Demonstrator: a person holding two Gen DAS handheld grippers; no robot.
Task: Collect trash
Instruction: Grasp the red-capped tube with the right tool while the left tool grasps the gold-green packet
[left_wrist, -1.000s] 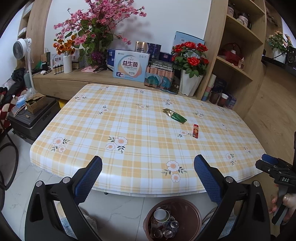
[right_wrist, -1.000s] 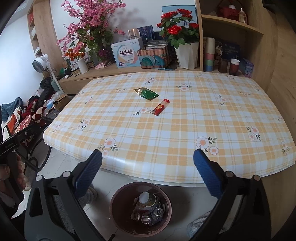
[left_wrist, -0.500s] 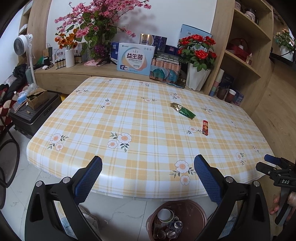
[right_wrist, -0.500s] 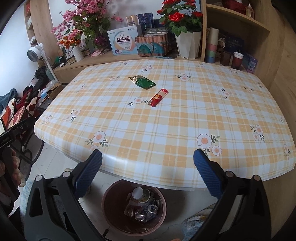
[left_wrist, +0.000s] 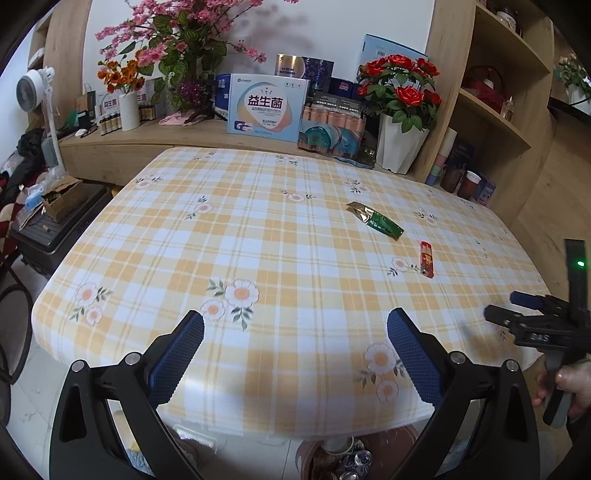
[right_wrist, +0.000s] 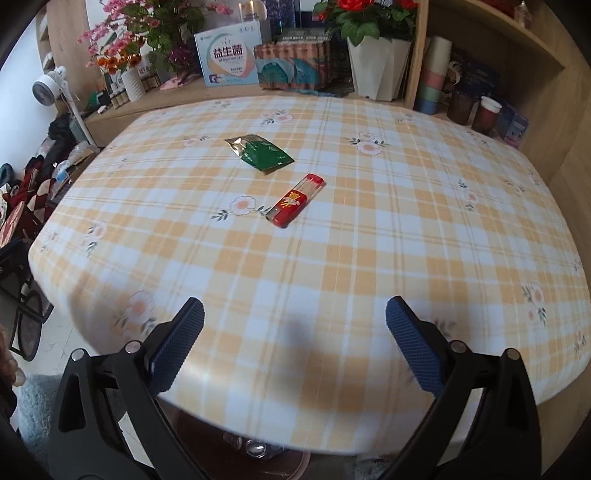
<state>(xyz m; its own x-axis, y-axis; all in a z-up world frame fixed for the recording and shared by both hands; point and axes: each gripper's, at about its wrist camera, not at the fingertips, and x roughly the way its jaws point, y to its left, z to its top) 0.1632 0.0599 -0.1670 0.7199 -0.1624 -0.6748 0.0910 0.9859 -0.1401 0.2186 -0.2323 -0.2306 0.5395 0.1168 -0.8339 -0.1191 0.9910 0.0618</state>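
Both grippers are held out over the near edge of the table, jaws spread wide and nothing between them, which makes sense to me, since neither is close enough to any trash to close on it. The right gripper (right_wrist: 294, 332) hangs above the front part of the checked tablecloth (right_wrist: 406, 236) and looks straight toward the two bits of litter, so I judge it the one lined up to go in first. The nearer piece is a red packet (right_wrist: 295, 201), lying flat at a slant just beside a printed flower; a little farther back, close by but not touching, lies a green wrapper (right_wrist: 260, 152), also flat and a bit crumpled. Flat, thin things like these will probably need the fingers brought low against the cloth to pinch an edge. The left gripper (left_wrist: 295, 347) sits off toward the other side, with the litter well to its right, so it seems to be standing by. Under the table's front edge a brown bin (left_wrist: 384, 448) shows, already holding cans and a cup, set where a grabbed piece can simply be dropped once pulled back over the edge. Boxes and flower pots crowd the shelf behind the table, well clear of the work.
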